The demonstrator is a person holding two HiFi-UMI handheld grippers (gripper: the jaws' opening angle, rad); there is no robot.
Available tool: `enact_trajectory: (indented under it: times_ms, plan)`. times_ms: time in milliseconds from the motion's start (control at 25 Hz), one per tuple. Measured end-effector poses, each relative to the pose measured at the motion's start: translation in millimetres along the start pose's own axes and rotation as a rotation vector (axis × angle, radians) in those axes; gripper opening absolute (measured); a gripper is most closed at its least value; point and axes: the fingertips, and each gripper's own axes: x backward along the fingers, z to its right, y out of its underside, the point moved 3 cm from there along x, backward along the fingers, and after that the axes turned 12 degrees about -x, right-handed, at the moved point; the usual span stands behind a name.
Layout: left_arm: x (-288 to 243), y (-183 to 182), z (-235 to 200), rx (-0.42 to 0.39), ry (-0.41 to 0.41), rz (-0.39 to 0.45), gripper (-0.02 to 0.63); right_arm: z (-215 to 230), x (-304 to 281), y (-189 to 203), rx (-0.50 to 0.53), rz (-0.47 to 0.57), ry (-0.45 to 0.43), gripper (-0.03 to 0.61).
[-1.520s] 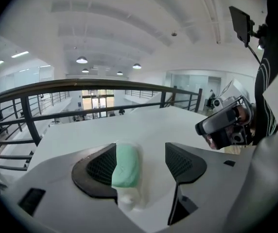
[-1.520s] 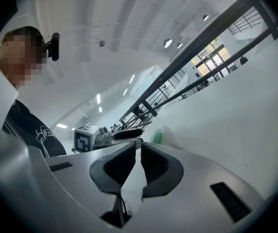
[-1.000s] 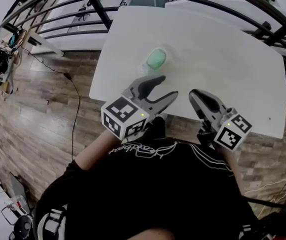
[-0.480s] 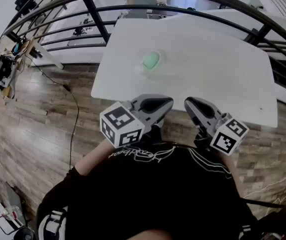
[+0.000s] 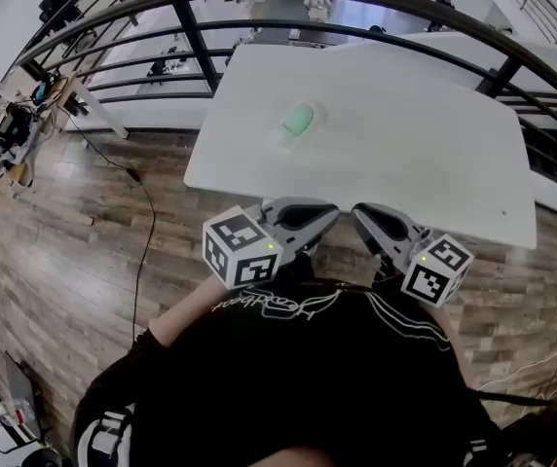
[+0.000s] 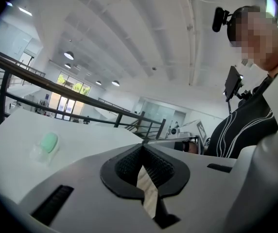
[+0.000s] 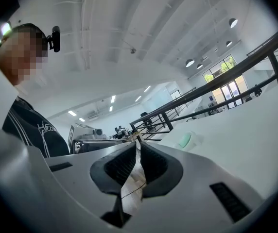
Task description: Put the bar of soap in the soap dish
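black shirt [image 5: 298,377] script illegible to us, left gripper [image 5: 333,212] and right gripper [image 5: 357,212] level, fingers closed empty, green oval soap bar [image 5: 297,119] in clear dish [image 5: 279,137]

L gripper [image 5: 329,211] & R gripper [image 5: 359,212] both closed, empty, side by side.

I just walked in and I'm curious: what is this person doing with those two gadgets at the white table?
A person holds a handheld gripper in each hand. The left gripper and the right gripper both have their fingers shut on nothing, and both are held close to the person's body by the near edge of the table. Farther out on the table, the green bar of soap lies in the clear soap dish, so the job looks done.
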Motion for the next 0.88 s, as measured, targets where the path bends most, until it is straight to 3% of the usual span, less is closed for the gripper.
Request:
enact_trajectory:
  times_ms: [240, 880]
  plan:
    - [1, 1, -4, 0.0, -0.007, 0.012, 0.008, 2, -4, 1, 0.006, -0.02, 0.0, 0.031]
    - [14, 4, 36, 0.001, -0.008, 0.026, 0.008, -27, 22, 17, 0.014, -0.021, -0.019, 0.031]
